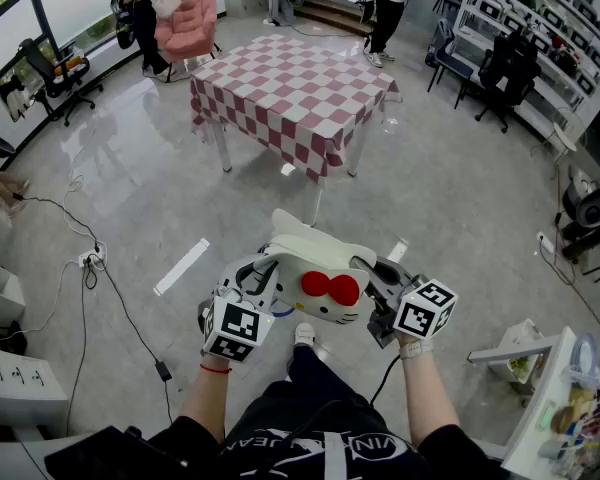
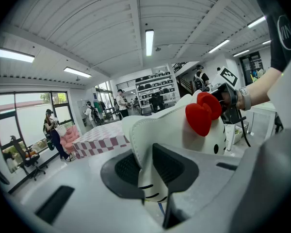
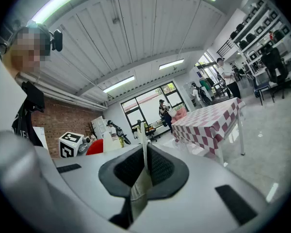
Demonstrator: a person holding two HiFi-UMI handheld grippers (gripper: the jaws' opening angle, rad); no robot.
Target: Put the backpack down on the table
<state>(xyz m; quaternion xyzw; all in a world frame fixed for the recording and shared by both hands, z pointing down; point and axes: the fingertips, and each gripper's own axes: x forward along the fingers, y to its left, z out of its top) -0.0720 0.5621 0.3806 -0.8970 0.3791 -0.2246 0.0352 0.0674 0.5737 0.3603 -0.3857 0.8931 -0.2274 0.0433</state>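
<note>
Over the floor (image 1: 160,198), well short of the counter (image 1: 295,93), holds the backpack (image 1: 315,280) aloft with left tongs (image 2: 146,171) clamped on its white edge and right tongs (image 3: 144,168) nipping a thin flap (image 3: 139,188); could drop it if that slight pinch slips underway.

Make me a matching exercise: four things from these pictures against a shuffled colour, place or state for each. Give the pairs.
1 backpack
2 table
3 armchair
4 bow

A pink, beyond the table
B red, on the backpack
C clamped in the jaws of the left gripper and right gripper
D checked red and white

Pairs: 1-C; 2-D; 3-A; 4-B
</note>
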